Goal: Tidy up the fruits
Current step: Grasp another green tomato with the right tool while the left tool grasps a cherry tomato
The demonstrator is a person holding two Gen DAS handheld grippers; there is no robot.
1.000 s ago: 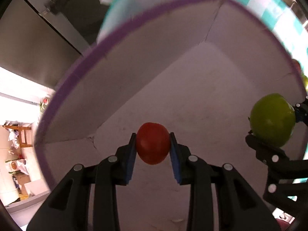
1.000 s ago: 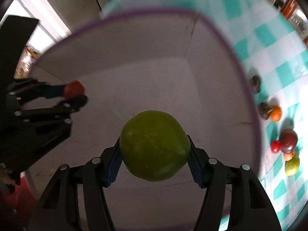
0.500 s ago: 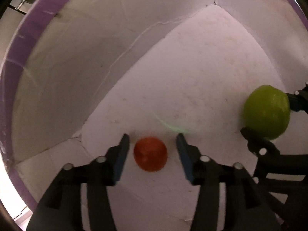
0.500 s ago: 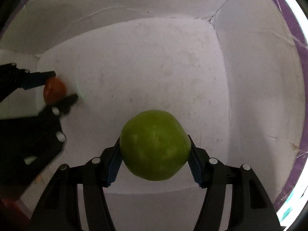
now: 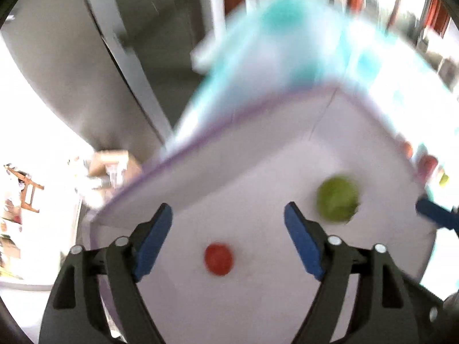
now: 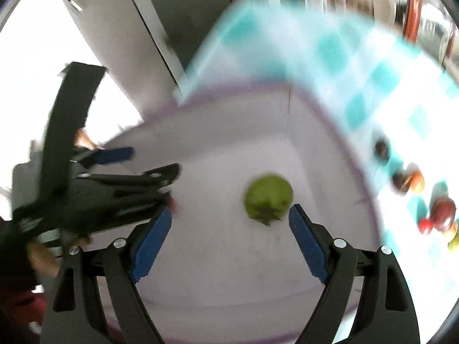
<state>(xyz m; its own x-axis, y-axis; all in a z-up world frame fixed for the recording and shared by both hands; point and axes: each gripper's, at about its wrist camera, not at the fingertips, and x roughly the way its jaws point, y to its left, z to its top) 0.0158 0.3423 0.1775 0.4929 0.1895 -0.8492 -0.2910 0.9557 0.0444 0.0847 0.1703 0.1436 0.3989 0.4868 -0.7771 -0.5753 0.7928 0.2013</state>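
While both grippers hung above the box [image 5: 258,149], left gripper [image 5: 228,226] and right gripper [image 6: 229,225] had jaws apart; the red tomato [image 5: 218,259] and green fruit [image 6: 268,199] lay inside it, well apart.

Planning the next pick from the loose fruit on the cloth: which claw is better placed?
Right, probably. The right claw is open and empty, and the fruit pile lies just past the box on its side. The left claw is farther away.
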